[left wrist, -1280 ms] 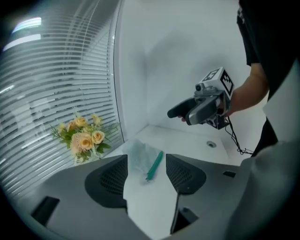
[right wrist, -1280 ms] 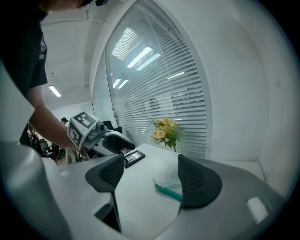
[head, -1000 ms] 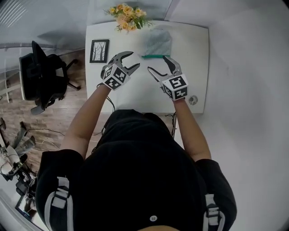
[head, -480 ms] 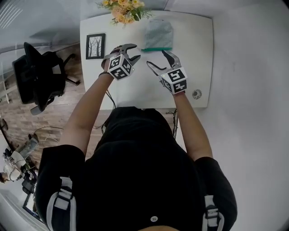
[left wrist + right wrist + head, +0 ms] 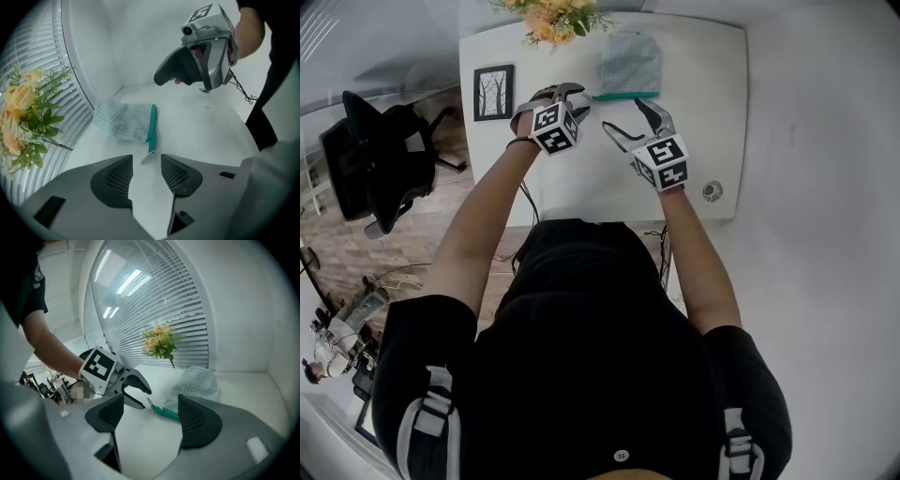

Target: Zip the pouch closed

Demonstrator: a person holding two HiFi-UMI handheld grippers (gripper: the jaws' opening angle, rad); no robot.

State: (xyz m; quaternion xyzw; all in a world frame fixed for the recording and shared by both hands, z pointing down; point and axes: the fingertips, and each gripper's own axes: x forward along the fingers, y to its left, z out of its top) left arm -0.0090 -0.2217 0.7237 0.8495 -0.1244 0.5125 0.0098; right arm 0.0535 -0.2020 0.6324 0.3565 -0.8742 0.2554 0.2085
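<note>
Teal-zipped checked pouch (image 5: 629,62) flat at the far side of the white table (image 5: 581,187) — flowers (image 5: 548,21) and framed picture (image 5: 493,92) to its left.
Left gripper (image 5: 578,99) jaws apart, just been closing, zipper pull (image 5: 149,154) between the tips but unpinched; right gripper (image 5: 623,117) spread wide, empty — near the zipper edge.

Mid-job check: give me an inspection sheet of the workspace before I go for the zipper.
Surface: white table, pouch toward its far edge.
Job's things: checked pouch lies flat; green zipper along its near side, pull tab at the left end.
Clutter: framed picture, flowers, small round fitting near the right corner.
Grippers: left hand-held gripper open, jaws just been closing, pull tab just ahead, ungripped; right hand-held gripper open, empty.
Cables: thin cables hang off the near edge.
Surroundings: office chair, window blinds.
</note>
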